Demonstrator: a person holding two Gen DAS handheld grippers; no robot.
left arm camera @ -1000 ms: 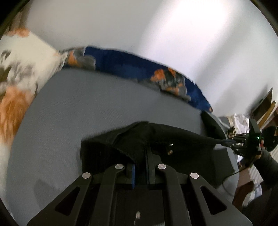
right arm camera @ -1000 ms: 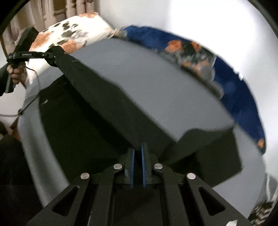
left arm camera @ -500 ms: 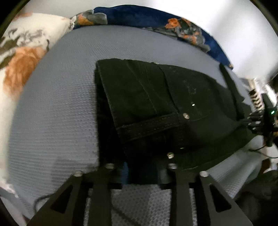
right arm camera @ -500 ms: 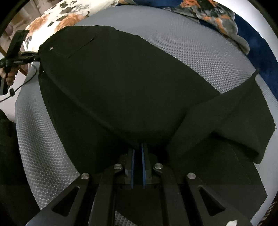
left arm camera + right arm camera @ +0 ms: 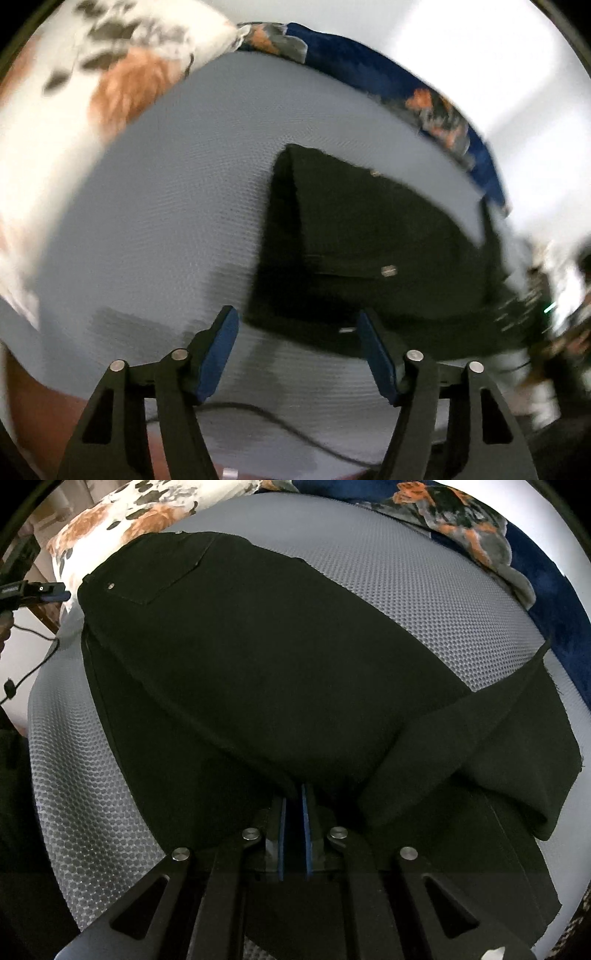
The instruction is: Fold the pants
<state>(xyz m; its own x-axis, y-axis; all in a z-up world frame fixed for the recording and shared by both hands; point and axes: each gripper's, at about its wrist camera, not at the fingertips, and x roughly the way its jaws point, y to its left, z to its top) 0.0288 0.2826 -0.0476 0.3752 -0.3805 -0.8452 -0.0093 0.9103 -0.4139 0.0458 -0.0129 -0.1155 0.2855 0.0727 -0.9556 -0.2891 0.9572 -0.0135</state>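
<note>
Black pants (image 5: 258,672) lie folded once on the grey mattress (image 5: 388,602), near its front edge. Long axis runs from the waist end at the left edge, by the floral pillow (image 5: 122,520), toward the hem end at the right.

Left gripper (image 5: 297,332): jaws opening, fingers (image 5: 218,343) spread, nothing between them. It sits just off the pants' waist corner, over bare mattress; the cloth lies ahead and to its right. View is blurred, so the exact gap to the cloth edge cannot be told. In the right wrist view the same gripper (image 5: 51,590) shows just outside the waist corner, apart from the fabric.

Right gripper (image 5: 293,805): fingers pressed close together, pinching the pants' near edge about midway along the leg. Fabric rises into the jaws; a loose flap (image 5: 517,746) drapes to its right, doubled over and not flat.

Judgement: the waist end looks laid down; the right hand is the one in contact, so release or smoothing there seems the step in hand. The next fold likely brings hem end toward waist, along the long axis.

Room: open mattress beyond the pants toward the blue blanket (image 5: 554,602) at the far edge. Little margin at the front edge. A cable (image 5: 277,424) trails near the left gripper, a possible snag.
</note>
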